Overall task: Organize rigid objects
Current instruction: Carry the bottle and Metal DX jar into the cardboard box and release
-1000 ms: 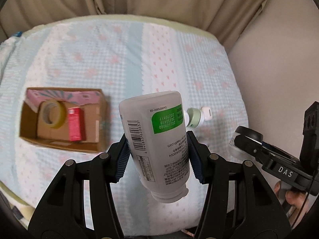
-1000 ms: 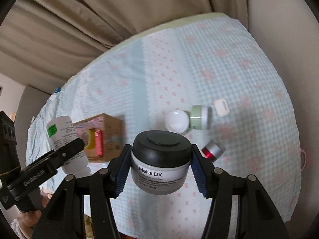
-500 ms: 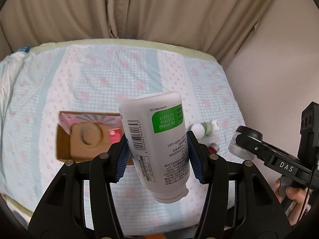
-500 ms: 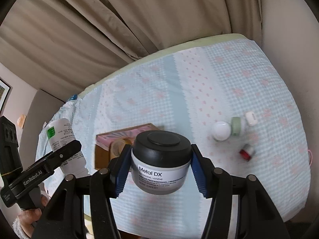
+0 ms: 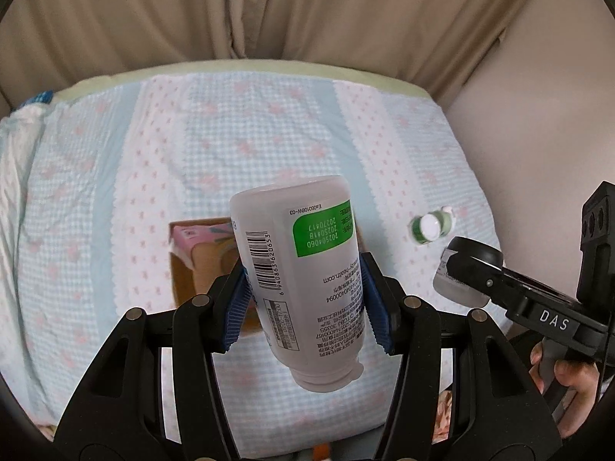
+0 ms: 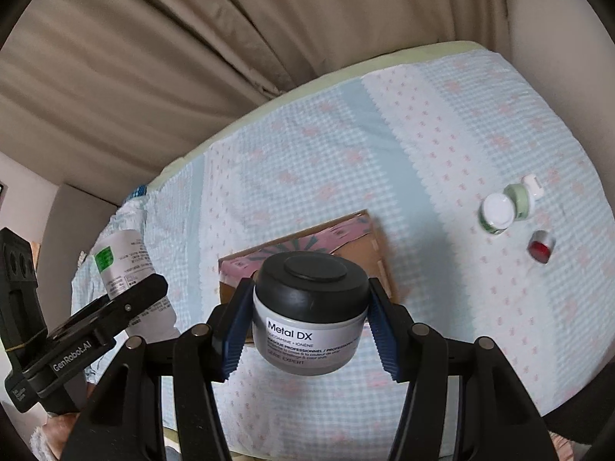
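My left gripper (image 5: 305,301) is shut on a white bottle with a green label (image 5: 303,265), held cap toward the camera, high above the bed. My right gripper (image 6: 309,320) is shut on a grey jar with a black lid (image 6: 309,307) marked Metal DX. Both hang over a cardboard box (image 6: 378,253) that holds a pink packet (image 5: 192,236); the box also shows in the left wrist view (image 5: 180,280), partly hidden by the bottle. The right gripper with its jar appears in the left wrist view (image 5: 467,272), and the left gripper with its bottle in the right wrist view (image 6: 127,265).
On the blue-and-pink checked bedspread (image 6: 442,123) to the right of the box lie a white-lidded green jar (image 6: 497,213), a small white case (image 6: 532,184) and a small red-topped silver pot (image 6: 542,246). Beige curtains (image 5: 307,11) hang behind the bed; a wall (image 5: 538,123) stands on the right.
Both grippers have risen and pulled back with their loads, so the bed looks smaller. The box has slid under the held bottle and jar in both views.
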